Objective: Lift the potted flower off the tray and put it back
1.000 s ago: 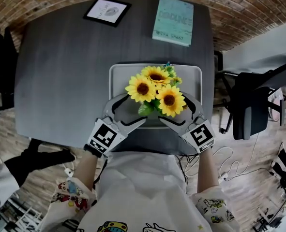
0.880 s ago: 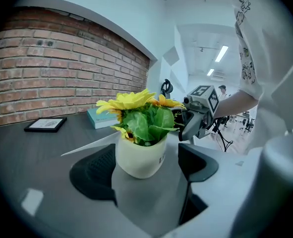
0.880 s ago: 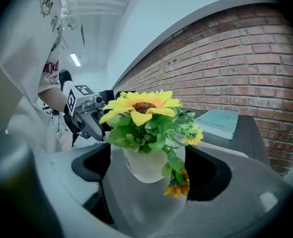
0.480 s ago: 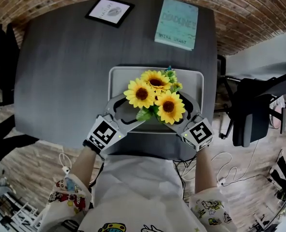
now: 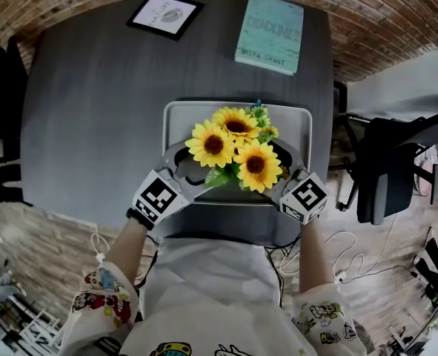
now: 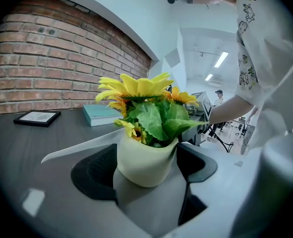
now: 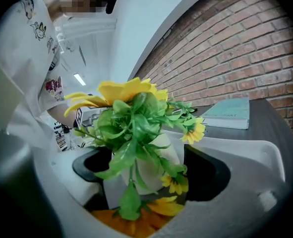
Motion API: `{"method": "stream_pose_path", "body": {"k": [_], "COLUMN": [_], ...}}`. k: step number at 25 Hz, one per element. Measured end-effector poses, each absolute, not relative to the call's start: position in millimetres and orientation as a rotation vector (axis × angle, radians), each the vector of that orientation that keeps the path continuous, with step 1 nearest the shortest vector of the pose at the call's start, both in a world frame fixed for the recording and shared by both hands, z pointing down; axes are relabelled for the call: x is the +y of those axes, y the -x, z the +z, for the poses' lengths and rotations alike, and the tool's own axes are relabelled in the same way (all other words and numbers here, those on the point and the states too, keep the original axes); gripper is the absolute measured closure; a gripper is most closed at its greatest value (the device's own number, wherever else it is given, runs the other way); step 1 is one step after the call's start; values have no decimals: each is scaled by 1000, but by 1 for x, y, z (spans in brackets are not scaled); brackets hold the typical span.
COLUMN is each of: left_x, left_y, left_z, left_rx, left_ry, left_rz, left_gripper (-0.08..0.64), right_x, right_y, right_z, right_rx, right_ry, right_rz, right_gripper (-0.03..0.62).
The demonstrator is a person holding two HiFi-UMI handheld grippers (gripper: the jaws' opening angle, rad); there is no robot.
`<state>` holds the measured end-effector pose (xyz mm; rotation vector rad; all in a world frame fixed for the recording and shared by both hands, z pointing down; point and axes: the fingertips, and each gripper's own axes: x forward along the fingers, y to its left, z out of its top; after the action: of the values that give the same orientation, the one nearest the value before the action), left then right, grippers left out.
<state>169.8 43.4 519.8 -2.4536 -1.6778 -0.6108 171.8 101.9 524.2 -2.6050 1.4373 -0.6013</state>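
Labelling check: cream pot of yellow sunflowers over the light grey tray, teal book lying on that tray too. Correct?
No. The teal book lies on the dark grey table beyond the light grey tray, not on it; the head view shows this. The cream pot of yellow sunflowers is over the tray.

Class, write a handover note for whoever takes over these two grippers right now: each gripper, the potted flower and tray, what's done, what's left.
Left gripper: fingers have just closed slightly; both look pressed on the potted flower.
Right gripper: potted flower between its fingers; leaves hide the contact.
The potted flower is over the tray, base hidden.
Done: both grippers set round it.
Left: lift, put back on the tray, release.
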Motion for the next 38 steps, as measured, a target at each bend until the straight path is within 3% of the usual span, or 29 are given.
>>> {"method": "stream_pose_path", "body": {"k": [38], "left_x": [39], "left_y": [-171], "left_z": [496], "left_rx": [-1749], "left_ry": [2448], "left_rz": [-549], "left_gripper": [186], "right_x": [85], "right_y": [-173], "right_z": [492], "right_rx": [1535], "right_ry": [2586], "right_rz": [-556], "right_gripper": [170]}}
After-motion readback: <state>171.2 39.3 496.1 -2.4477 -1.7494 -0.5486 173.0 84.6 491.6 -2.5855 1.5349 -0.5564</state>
